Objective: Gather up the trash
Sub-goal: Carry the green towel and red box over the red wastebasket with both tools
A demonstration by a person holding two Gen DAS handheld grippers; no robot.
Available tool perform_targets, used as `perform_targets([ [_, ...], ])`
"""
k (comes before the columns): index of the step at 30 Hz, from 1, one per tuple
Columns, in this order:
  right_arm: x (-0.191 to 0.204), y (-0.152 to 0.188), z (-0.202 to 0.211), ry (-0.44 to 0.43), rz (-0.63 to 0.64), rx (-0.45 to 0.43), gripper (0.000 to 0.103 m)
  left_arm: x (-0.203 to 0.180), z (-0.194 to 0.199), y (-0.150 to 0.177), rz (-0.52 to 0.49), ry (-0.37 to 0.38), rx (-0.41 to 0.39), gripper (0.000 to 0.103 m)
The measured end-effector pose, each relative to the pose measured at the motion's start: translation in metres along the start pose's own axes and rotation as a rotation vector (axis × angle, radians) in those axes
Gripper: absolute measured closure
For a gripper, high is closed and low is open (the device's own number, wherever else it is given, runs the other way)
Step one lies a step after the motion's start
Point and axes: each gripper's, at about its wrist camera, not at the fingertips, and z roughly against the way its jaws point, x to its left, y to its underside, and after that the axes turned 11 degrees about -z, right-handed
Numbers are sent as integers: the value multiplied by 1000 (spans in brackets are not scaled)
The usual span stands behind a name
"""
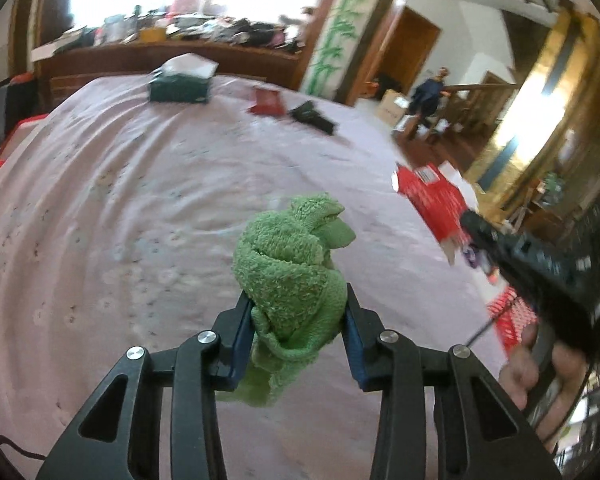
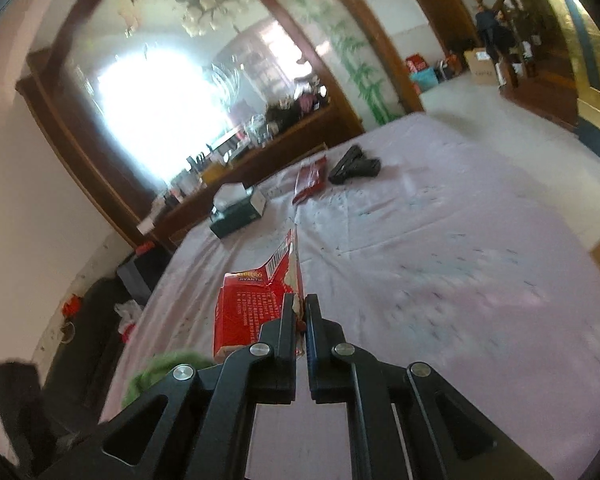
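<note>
My left gripper [image 1: 298, 308] is shut on a crumpled green cloth [image 1: 290, 264] and holds it above the pink bedsheet [image 1: 140, 200]. My right gripper [image 2: 300, 308] is shut on a torn red paper box [image 2: 252, 304], held above the bed; the box also shows in the left wrist view [image 1: 432, 200], beside the right gripper's black body [image 1: 540, 264]. The green cloth shows blurred at the lower left of the right wrist view [image 2: 160, 368]. A red packet [image 1: 266, 101] [image 2: 310, 178] and a black object [image 1: 312, 117] [image 2: 354, 166] lie at the far end of the bed.
A dark green tissue box [image 1: 180, 82] [image 2: 238, 210] sits near the headboard. A cluttered wooden shelf [image 1: 180, 36] runs behind the bed under a large mirror [image 2: 160, 92]. Cardboard boxes [image 1: 392, 106] and a person [image 1: 430, 92] stand in the far room. Dark bags [image 2: 100, 320] lie beside the bed.
</note>
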Motion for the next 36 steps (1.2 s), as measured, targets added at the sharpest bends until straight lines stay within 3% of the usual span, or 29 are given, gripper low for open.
perform_targets([
  [8,-25,23,135,36,-51,-202,99,-68,20,0,-92,122,-33,65],
  [20,-41,46,264,164,-33,-397,99,-159,40,7,-223,291,-59,65],
  [28,-68,43,330,275,-83,-536,99,-215,44,3,-320,373,-69,65],
  [36,-93,35,360,333,-129,-594,99,-258,31,-9,-375,431,-60,65],
])
